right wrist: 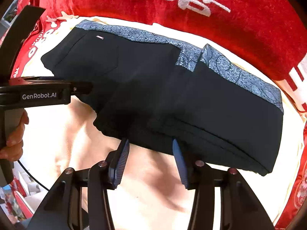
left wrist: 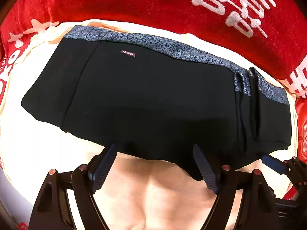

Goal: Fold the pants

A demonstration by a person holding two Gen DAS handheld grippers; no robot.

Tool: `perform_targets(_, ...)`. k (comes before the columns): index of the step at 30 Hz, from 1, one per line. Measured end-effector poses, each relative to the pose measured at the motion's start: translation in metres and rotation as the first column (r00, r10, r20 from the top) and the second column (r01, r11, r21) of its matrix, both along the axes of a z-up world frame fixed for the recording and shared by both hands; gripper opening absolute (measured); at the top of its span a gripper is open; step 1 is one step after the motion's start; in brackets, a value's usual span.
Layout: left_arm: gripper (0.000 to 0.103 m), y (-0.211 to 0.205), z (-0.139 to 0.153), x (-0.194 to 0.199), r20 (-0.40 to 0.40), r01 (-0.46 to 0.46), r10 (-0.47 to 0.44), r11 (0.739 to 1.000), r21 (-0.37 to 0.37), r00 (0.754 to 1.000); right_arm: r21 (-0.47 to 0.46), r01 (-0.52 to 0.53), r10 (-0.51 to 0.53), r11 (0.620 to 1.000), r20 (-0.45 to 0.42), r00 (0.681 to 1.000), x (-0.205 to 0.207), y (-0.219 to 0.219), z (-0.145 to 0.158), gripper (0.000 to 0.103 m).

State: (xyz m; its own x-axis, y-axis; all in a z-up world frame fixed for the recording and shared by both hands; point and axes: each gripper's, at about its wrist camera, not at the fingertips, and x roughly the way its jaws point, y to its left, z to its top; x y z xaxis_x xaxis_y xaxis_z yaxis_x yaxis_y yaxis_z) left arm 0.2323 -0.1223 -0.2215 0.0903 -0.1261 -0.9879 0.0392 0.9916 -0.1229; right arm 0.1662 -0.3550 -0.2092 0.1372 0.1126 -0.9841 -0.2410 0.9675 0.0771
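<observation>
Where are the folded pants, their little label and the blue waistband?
pants (left wrist: pixel 153 99), left wrist view, middle of black fabric.
label (left wrist: pixel 128 53), left wrist view, its centre.
waistband (right wrist: pixel 249 80), right wrist view, patterned strip.

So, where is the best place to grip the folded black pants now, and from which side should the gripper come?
Probably the near folded edge of the black pants, approached from the front, low along the cream cloth. That edge is thick and stacked, facing both open grippers: right gripper, left gripper. The patterned waistband lies on the far side.

Red printed cloth (left wrist: pixel 153 5), cream cloth (left wrist: pixel 153 197).
</observation>
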Motion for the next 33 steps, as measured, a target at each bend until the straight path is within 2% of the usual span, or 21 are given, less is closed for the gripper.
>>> perform_targets(2,0.083,0.005,-0.001,-0.001,-0.002,-0.010,0.010,1.000,0.000,1.000,0.002,0.009,-0.009,1.000,-0.010,1.000,0.000,0.001,-0.001,0.059)
perform_targets(6,0.083,0.016,-0.003,-0.006,-0.006,-0.027,0.027,1.000,0.000,1.000,0.002,0.018,-0.018,1.000,-0.024,1.000,0.002,0.009,-0.002,0.062)
perform_targets(8,0.083,0.020,-0.005,-0.007,-0.010,-0.030,0.030,1.000,-0.008,0.999,-0.003,0.017,-0.017,1.000,-0.027,0.999,0.004,0.014,-0.004,0.067)
perform_targets(12,0.083,0.030,-0.007,-0.009,-0.008,-0.042,0.041,0.999,-0.032,0.999,-0.007,0.008,-0.008,1.000,-0.024,1.000,0.007,0.023,-0.005,0.068)
perform_targets(16,0.083,0.043,-0.009,-0.012,-0.009,-0.070,0.070,0.997,-0.046,0.998,-0.012,0.015,-0.015,1.000,-0.022,1.000,0.014,0.030,-0.007,0.079)
perform_targets(20,0.083,0.062,-0.010,-0.013,-0.011,-0.109,0.108,0.991,-0.077,0.994,-0.062,0.031,-0.031,0.998,0.004,1.000,0.022,0.034,-0.009,0.082)
perform_targets(23,0.083,0.080,-0.007,-0.019,0.010,-0.128,0.128,0.990,-0.062,0.992,-0.077,0.052,-0.052,0.996,0.002,0.999,0.027,0.034,-0.015,0.085)
perform_targets(27,0.083,0.104,-0.009,-0.022,-0.001,-0.186,0.187,0.979,-0.079,0.982,-0.075,0.090,-0.096,0.993,-0.088,0.991,0.031,0.027,-0.042,0.087)
perform_targets(30,0.083,0.119,-0.014,-0.028,-0.032,-0.228,0.226,0.968,-0.107,0.974,-0.035,0.112,-0.114,0.993,-0.073,0.991,0.031,0.024,-0.042,0.093)
perform_targets(33,0.083,0.137,-0.003,-0.016,0.005,-0.273,0.274,0.958,-0.091,0.962,-0.047,0.092,-0.096,0.995,-0.074,0.993,0.031,0.029,-0.044,0.098)
